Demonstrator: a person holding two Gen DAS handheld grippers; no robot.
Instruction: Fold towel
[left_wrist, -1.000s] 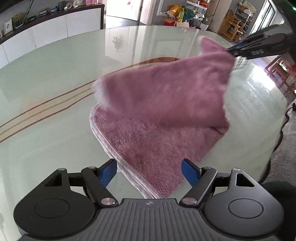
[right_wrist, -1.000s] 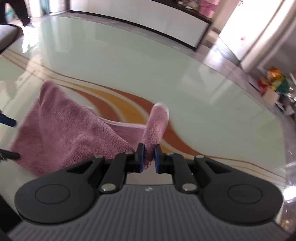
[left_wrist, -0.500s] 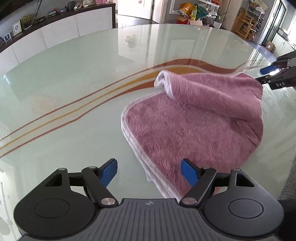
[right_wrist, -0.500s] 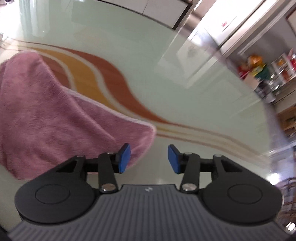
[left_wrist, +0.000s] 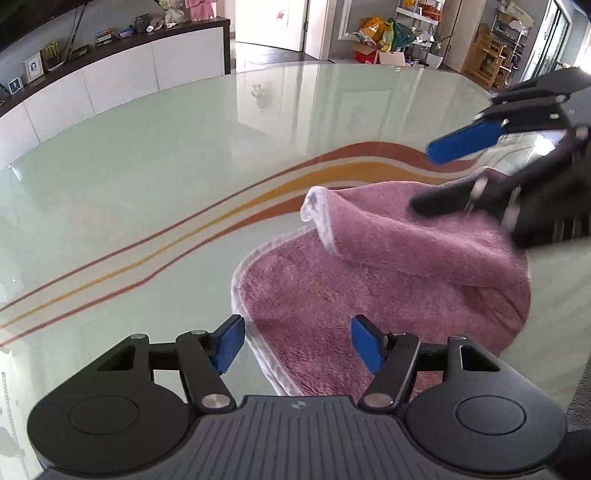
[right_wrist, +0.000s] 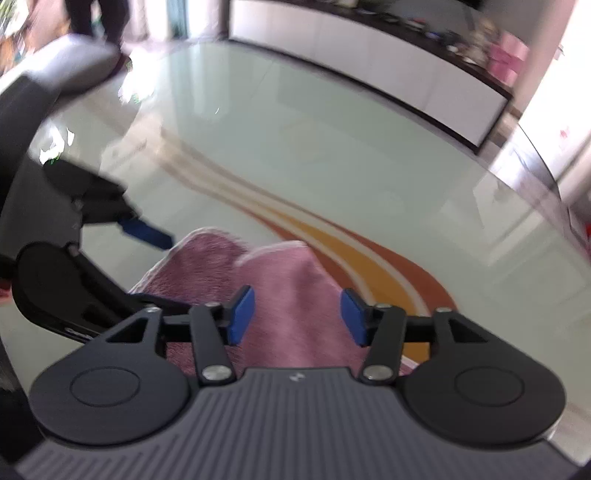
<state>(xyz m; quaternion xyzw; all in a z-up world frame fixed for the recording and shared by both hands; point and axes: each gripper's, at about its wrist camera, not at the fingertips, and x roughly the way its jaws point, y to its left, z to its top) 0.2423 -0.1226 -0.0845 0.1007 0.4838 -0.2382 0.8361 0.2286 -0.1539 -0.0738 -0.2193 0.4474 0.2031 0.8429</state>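
Observation:
A pink towel (left_wrist: 388, 280) with a white hem lies loosely folded on the glass table (left_wrist: 184, 177), its top layer rumpled with one corner curled up. My left gripper (left_wrist: 297, 345) is open and empty just above the towel's near edge. My right gripper (right_wrist: 297, 314) is open and empty, hovering over the towel (right_wrist: 291, 288). In the left wrist view the right gripper (left_wrist: 436, 177) shows at the right, above the towel's far part. In the right wrist view the left gripper (right_wrist: 147, 234) shows at the left.
The table has orange and brown curved stripes (left_wrist: 184, 240). A white sideboard (left_wrist: 110, 81) stands along the wall behind. Boxes and shelves (left_wrist: 388, 40) stand at the back of the room. A dark chair back (right_wrist: 55, 81) stands past the table's far left.
One second ago my right gripper held a towel corner up; it let go, and the towel dropped into a loose fold. The right gripper has since swung over the towel. The left stayed open.

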